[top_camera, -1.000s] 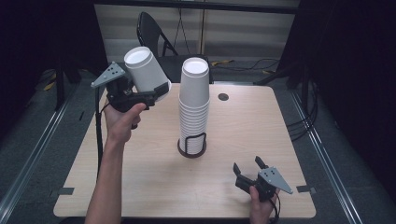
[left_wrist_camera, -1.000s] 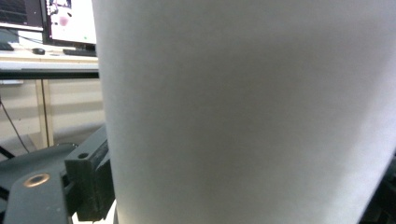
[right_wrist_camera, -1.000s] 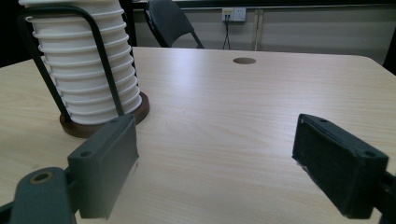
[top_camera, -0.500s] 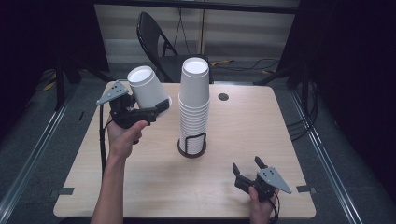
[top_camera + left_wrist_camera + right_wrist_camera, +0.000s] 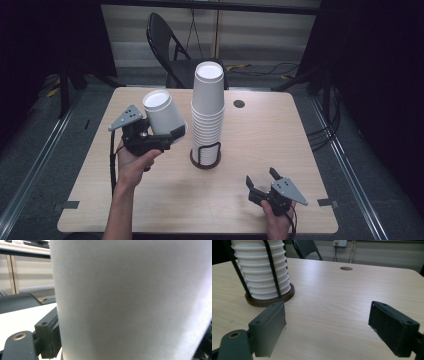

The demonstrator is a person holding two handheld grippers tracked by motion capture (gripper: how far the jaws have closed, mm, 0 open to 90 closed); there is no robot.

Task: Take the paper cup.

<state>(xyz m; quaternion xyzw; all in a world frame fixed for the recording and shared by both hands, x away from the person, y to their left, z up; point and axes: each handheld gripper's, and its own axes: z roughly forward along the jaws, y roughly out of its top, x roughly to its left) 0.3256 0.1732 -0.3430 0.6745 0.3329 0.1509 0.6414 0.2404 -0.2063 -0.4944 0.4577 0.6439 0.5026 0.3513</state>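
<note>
High view: we see the cup stack (image 5: 207,112) centred on the tabletop (image 5: 260,130); left gripper (image 5: 170,136) grasps a tilted white cup (image 5: 161,114), right gripper (image 5: 262,181) fingers released.

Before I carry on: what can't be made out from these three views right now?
- Left gripper view: the held cup hides the table ahead; its rim and base are cut off by the frame.
- Right gripper view: the cup stack is cut off at the top edge.
- High view: left claw contact hidden behind the cup; stack's cup count is too fine to tell.
</note>
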